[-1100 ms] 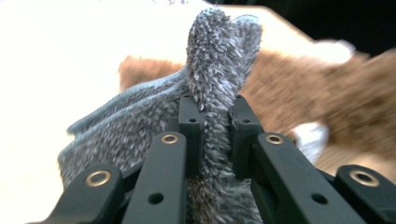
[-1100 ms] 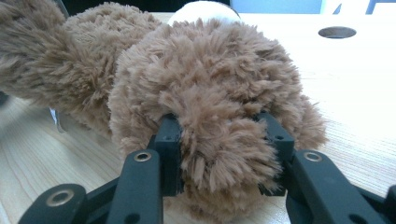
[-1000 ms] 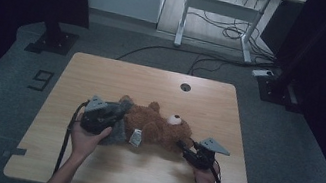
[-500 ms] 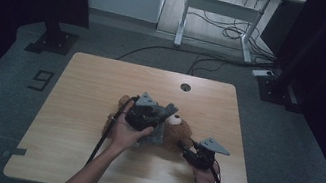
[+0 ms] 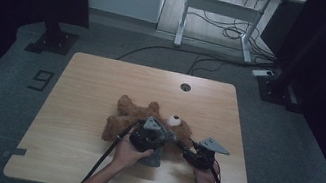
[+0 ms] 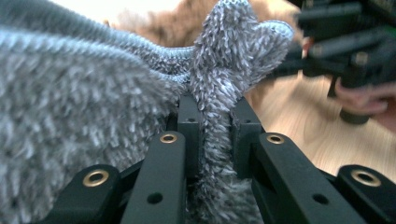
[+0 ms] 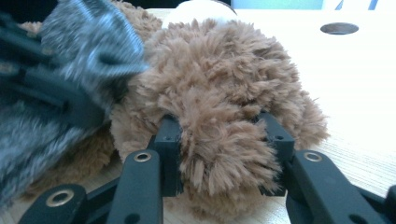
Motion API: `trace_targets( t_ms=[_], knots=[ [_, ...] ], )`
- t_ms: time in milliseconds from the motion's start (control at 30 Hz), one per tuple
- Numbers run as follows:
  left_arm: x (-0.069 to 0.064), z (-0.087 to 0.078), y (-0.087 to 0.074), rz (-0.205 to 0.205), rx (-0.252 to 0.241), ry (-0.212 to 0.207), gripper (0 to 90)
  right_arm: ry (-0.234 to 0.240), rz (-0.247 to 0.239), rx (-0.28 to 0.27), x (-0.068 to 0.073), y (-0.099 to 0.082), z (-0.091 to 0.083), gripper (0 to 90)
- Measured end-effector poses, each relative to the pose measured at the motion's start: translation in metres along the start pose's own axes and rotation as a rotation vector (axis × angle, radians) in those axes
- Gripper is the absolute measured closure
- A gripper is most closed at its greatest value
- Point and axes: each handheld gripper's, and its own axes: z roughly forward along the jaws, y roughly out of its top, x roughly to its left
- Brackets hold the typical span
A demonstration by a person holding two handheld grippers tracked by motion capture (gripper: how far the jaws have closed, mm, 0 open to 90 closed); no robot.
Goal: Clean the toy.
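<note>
Lying on the near half of the wooden table (image 5: 77, 107), a brown teddy bear (image 5: 128, 116) sprawls with its limbs toward the left and its head, with a white muzzle, toward the right. Over its middle the left gripper (image 5: 157, 147) has its jaws nearly closed, pinching a fold of fuzzy grey cloth (image 6: 219, 84); that cloth drapes on the bear and hangs to the near side. Just right of it the right gripper (image 5: 184, 150), held by the right hand (image 5: 204, 176), clamps a tuft of the bear's brown fur at the head end, jaws pressed into the plush.
</note>
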Motion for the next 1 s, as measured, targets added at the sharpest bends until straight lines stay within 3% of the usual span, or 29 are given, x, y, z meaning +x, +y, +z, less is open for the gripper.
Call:
trace_targets(
  t_ms=[167, 333, 500, 667, 800, 900, 1000],
  knots=[
    [-0.003, 0.001, -0.011, 0.014, 0.041, 0.001, 77.9, -0.001, -0.001, 0.003, 0.001, 0.000, 0.000, 60.4],
    [-0.004, -0.002, -0.018, 0.031, 0.051, 0.012, 77.9, 0.001, -0.002, 0.001, 0.001, 0.000, 0.000, 60.3],
    [0.000, -0.003, -0.029, 0.003, 0.047, -0.005, 78.0, 0.003, -0.001, 0.001, 0.000, 0.000, 0.000, 60.4],
    [-0.001, -0.008, -0.034, 0.013, 0.057, -0.006, 77.7, 0.005, 0.000, 0.000, 0.000, 0.000, 0.000, 60.3],
    [-0.005, -0.020, -0.028, 0.015, -0.014, -0.018, 77.8, 0.011, 0.008, -0.004, -0.001, 0.000, 0.000, 60.4],
    [-0.012, -0.029, -0.009, 0.039, -0.083, -0.013, 77.8, 0.020, 0.021, -0.011, -0.002, 0.000, 0.000, 60.6],
    [-0.022, -0.034, 0.021, 0.065, -0.142, -0.011, 77.8, 0.022, 0.016, -0.011, -0.002, 0.000, 0.000, 60.7]
  ],
)
